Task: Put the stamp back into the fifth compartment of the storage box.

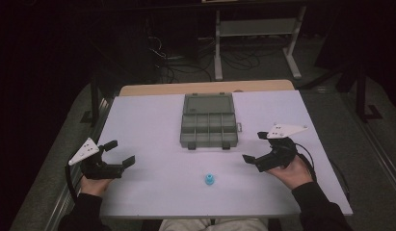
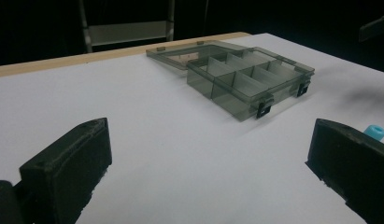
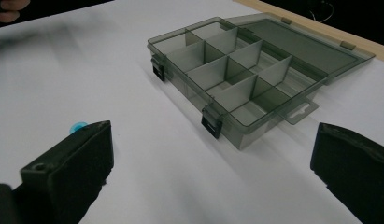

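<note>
A white counter [image 1: 147, 125] fills the middle of the frame; an open grey compartment box [image 1: 208, 121] lies upper centre, a small blue cap [image 1: 209, 179] lower centre.

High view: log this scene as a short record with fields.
surface: white table top
box: smoky grey clear plastic organiser box, lid open and laid flat behind it, compartments look empty
small part: blue round plastic piece, on the table in front of the box, untouched
left gripper: open, holding nothing
right gripper: open, holding nothing
</note>
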